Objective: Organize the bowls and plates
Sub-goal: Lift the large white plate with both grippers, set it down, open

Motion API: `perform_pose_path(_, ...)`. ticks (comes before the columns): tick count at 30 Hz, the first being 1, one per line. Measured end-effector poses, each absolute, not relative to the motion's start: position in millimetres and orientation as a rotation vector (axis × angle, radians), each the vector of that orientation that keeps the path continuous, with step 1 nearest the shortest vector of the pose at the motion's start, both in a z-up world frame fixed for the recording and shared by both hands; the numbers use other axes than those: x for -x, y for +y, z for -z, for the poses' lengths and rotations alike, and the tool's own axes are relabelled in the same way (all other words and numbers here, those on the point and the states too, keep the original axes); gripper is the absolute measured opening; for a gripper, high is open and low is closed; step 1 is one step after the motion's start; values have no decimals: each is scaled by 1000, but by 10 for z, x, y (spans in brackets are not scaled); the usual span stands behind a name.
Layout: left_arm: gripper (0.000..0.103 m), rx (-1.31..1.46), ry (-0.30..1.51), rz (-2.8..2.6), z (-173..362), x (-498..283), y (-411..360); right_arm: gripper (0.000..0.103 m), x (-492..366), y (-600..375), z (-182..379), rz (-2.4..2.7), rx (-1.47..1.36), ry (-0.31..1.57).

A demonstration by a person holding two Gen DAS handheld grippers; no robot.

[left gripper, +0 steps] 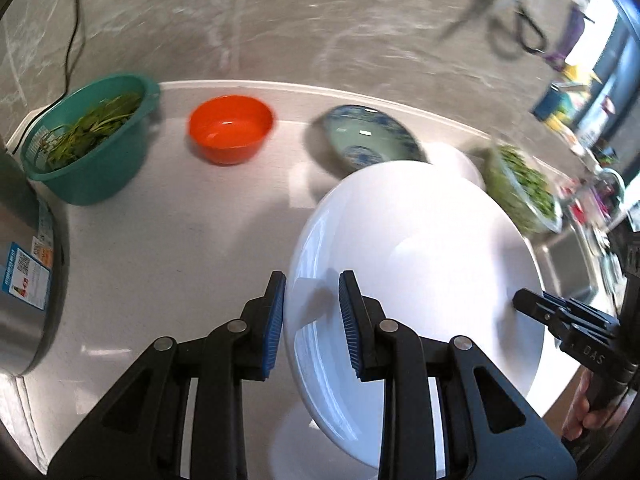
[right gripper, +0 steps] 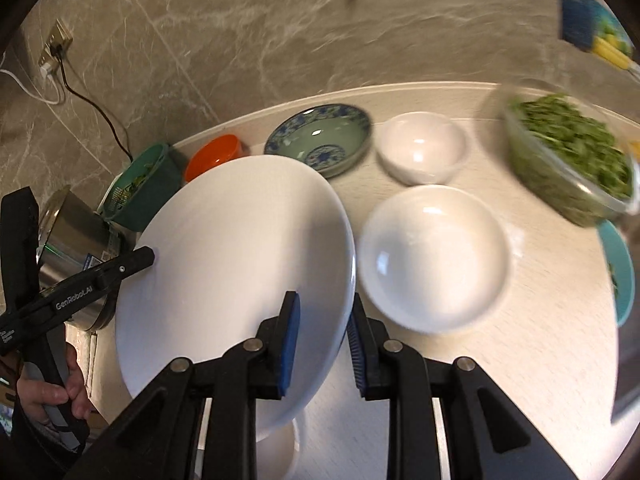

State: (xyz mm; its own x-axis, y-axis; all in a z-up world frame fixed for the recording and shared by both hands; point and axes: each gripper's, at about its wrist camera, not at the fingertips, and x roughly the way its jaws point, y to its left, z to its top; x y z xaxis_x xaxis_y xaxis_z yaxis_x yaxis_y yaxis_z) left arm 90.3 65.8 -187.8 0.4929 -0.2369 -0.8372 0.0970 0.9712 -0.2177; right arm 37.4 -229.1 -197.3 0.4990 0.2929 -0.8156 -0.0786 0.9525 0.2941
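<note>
A large white plate (left gripper: 420,264) hangs tilted above the counter, held by its rim from both sides. My left gripper (left gripper: 312,280) is shut on its left rim, one blue pad above and one below. My right gripper (right gripper: 324,302) is shut on the opposite rim of the same plate (right gripper: 240,248). On the counter stand an orange bowl (left gripper: 230,128), a blue-patterned dish (right gripper: 320,140), a small white bowl (right gripper: 422,148) and a wider shallow white bowl (right gripper: 434,256) just right of the plate.
A green colander (left gripper: 92,140) with leafy greens stands at the back left beside a steel pot (left gripper: 24,280). A glass bowl of chopped greens (right gripper: 572,160) is at the back right, and a teal dish (right gripper: 620,272) at the right edge. A marble wall backs the counter.
</note>
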Motion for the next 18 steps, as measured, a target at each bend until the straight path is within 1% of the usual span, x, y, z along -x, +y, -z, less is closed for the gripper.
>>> perform_pose_path(8,25,57,1042,365,1801,-417,-241,26,386,-2918,1812,-98,-269,986)
perform_pose_path(18,25,-29,1129,493,2117,101,-1160,27,1018,-3608,1959,31,-290,1018)
